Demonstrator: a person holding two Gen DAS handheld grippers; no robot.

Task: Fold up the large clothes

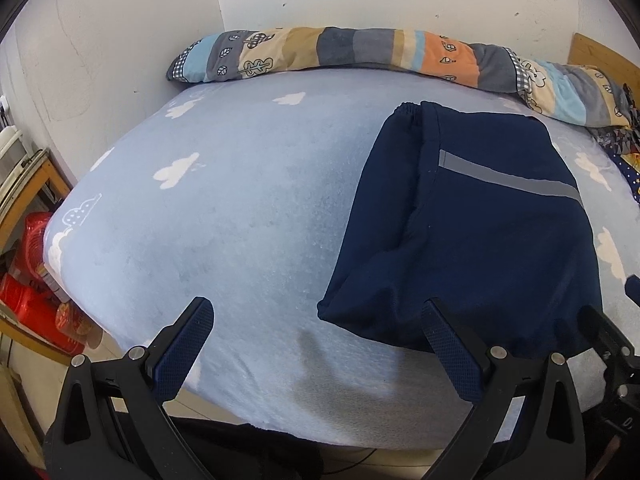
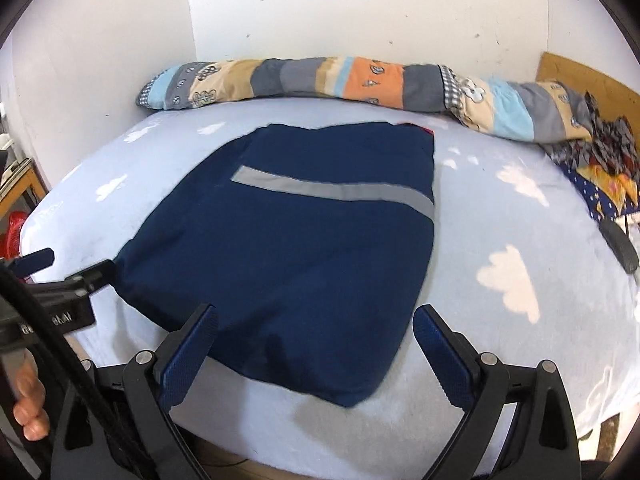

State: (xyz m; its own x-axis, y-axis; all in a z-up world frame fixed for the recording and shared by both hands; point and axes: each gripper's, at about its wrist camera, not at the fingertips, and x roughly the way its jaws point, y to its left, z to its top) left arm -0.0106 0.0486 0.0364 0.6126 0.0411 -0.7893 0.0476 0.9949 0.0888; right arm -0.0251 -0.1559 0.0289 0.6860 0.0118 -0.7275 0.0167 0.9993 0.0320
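A navy garment (image 1: 472, 232) (image 2: 296, 256) with a grey reflective stripe (image 2: 340, 192) lies folded into a rough rectangle on the light blue bed sheet (image 1: 240, 220) (image 2: 500, 220). My left gripper (image 1: 318, 312) is open and empty, hovering at the garment's near left corner; its right finger overlaps the cloth's edge in the view. My right gripper (image 2: 316, 322) is open and empty above the garment's near edge. The left gripper (image 2: 64, 280) also shows at the left of the right wrist view, with a hand (image 2: 28, 404) below it.
A rolled patchwork quilt (image 1: 360, 56) (image 2: 340, 84) runs along the far wall. Crumpled patterned cloth (image 2: 604, 148) lies at the far right by a wooden headboard (image 2: 580, 76). A dark remote-like object (image 2: 620, 244) rests on the sheet. Red items (image 1: 36, 280) sit on a shelf left of the bed.
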